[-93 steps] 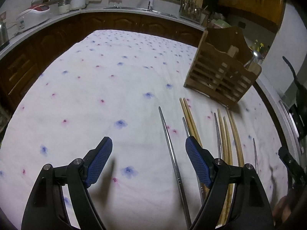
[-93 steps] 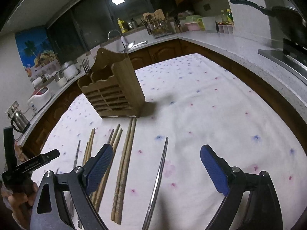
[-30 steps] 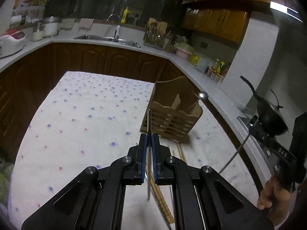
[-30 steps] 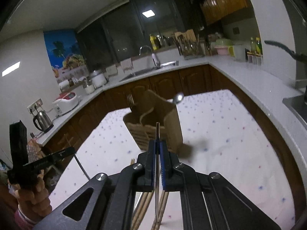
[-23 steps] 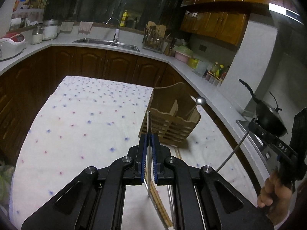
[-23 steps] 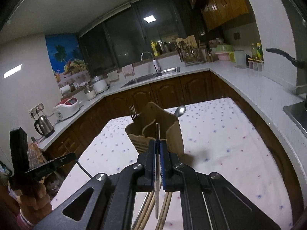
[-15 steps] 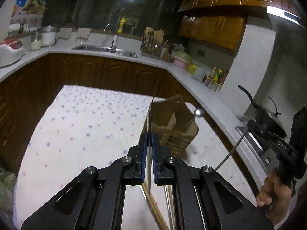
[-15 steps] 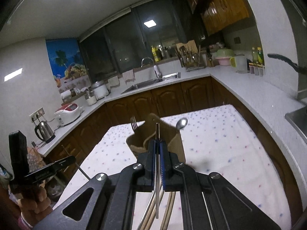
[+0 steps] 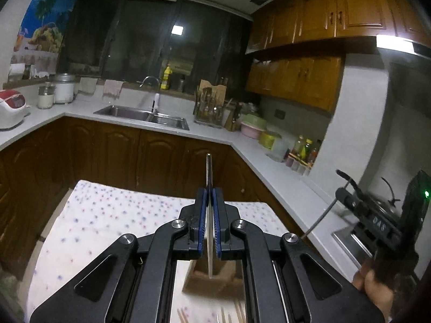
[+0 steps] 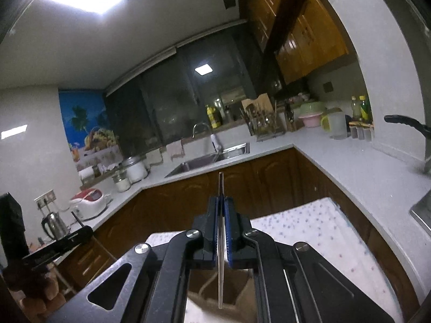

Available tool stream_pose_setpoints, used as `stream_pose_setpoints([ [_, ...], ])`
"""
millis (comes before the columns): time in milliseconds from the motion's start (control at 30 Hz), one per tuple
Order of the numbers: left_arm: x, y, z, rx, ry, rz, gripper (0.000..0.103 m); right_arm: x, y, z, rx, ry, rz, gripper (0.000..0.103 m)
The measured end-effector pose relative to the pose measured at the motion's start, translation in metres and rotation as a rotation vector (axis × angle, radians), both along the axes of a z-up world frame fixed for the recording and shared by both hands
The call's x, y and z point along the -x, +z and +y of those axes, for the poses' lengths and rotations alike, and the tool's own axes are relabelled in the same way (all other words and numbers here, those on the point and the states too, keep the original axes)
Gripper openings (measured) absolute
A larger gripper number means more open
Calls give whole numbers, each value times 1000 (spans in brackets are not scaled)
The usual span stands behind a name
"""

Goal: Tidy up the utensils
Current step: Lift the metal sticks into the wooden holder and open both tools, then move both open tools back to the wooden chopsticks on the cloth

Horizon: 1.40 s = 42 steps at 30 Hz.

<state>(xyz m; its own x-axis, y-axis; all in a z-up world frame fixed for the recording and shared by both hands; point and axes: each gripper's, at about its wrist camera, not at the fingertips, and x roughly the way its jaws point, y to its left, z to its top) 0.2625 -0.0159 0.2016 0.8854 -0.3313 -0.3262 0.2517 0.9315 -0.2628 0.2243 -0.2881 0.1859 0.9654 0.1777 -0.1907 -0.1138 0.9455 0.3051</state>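
My left gripper [image 9: 208,191] is shut on a thin metal chopstick [image 9: 208,167] that stands upright between the blue pads. Its lower end hangs over the wooden utensil holder [image 9: 199,280], seen low between the gripper's arms. Several wooden chopsticks [image 9: 183,316] lie on the cloth below. My right gripper [image 10: 221,200] is shut on a second metal chopstick [image 10: 221,185], also upright, its tip over the same holder [image 10: 237,293]. Each view shows the other gripper at its edge, held by a hand [image 9: 374,293] and carrying its chopstick [image 9: 320,222].
The table carries a white cloth with coloured dots [image 9: 107,215]. A grey counter wraps around it with a sink [image 9: 140,113], a dish rack [image 9: 210,110], a rice cooker [image 10: 89,200] and a kettle [image 10: 52,226]. A pan [image 9: 388,196] sits on the stove at right.
Both grippers, open over the chopsticks three seconds ago, now each grip one. Over the last second both rose and tilted up, and the holder slid to the bottom of each view.
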Motion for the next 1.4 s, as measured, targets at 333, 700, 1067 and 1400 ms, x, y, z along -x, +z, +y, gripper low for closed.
stream_pose_setpoints([
  [333, -48, -61, -20, -12, 12, 84, 4, -36, -48, 12, 44, -3, 58, 4],
  [700, -56, -104, -25, -28, 1, 186, 6, -45, -89, 12, 58, 1, 160, 5],
  [1067, -57, -100, -30, -48, 3, 201, 7, -45, -87, 9, 44, 3, 176, 5],
  [1400, -30, -83, -7, -15, 43, 178, 62, -22, -74, 0, -3, 7, 124, 55],
])
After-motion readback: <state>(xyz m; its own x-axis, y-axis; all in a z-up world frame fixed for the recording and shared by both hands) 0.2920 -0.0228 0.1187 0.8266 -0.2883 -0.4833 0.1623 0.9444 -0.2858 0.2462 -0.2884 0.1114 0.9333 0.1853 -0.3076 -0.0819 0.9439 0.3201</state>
